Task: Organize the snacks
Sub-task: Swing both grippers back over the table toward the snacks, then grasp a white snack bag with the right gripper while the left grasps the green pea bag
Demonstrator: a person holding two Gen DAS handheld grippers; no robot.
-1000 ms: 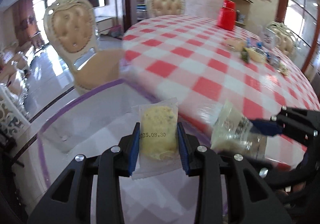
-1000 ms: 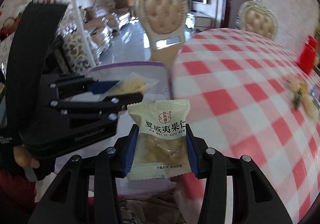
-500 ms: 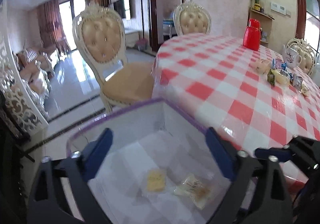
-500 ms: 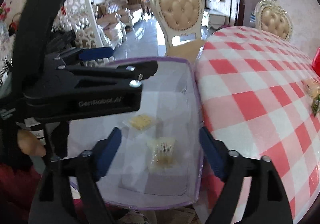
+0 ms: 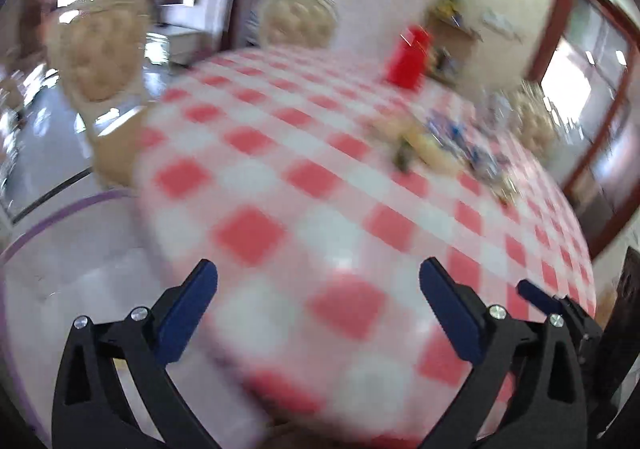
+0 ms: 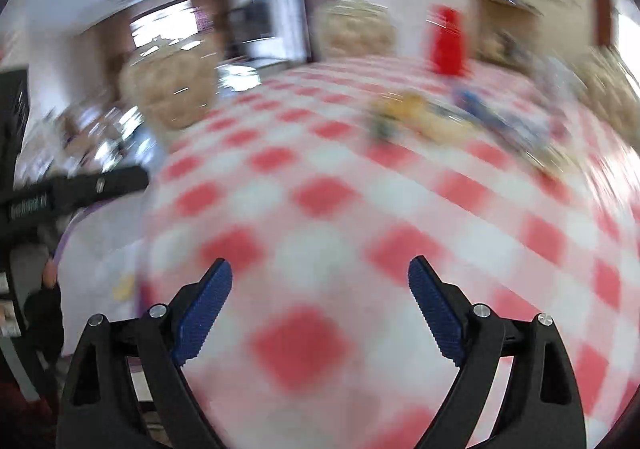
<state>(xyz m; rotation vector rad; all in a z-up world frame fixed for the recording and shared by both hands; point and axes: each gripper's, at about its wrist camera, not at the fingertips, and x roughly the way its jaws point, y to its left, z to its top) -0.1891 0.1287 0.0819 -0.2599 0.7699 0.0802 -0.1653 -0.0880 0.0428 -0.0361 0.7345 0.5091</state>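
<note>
- Both grippers have swung away from the clear bin and now look out over the table; the two snack packs they held a second ago are gone from their jaws
- Left gripper (image 5: pixel 318 301) has its jaws spread wide and still opening, with nothing between its blue pads (image 5: pixel 186 315)
- Right gripper (image 6: pixel 320 301) is the same: jaws wide and opening, nothing between them
- Clear bin (image 5: pixel 60 209) with a purple rim sits at the left edge of the table (image 5: pixel 320 189); from the right wrist a small yellow pack (image 6: pixel 124 285) shows inside it, too blurry to tell which way it points
- More snacks (image 5: pixel 440 145) lie in a loose pile far across the table, near a red jug (image 5: pixel 406 59); they are a blur of yellow and blue, so their shapes cannot be told
- Round table wears a shiny cloth of red and white squares
- Padded chairs (image 5: pixel 98 53) with curly white frames stand behind the table
- Everything looks smeared
</note>
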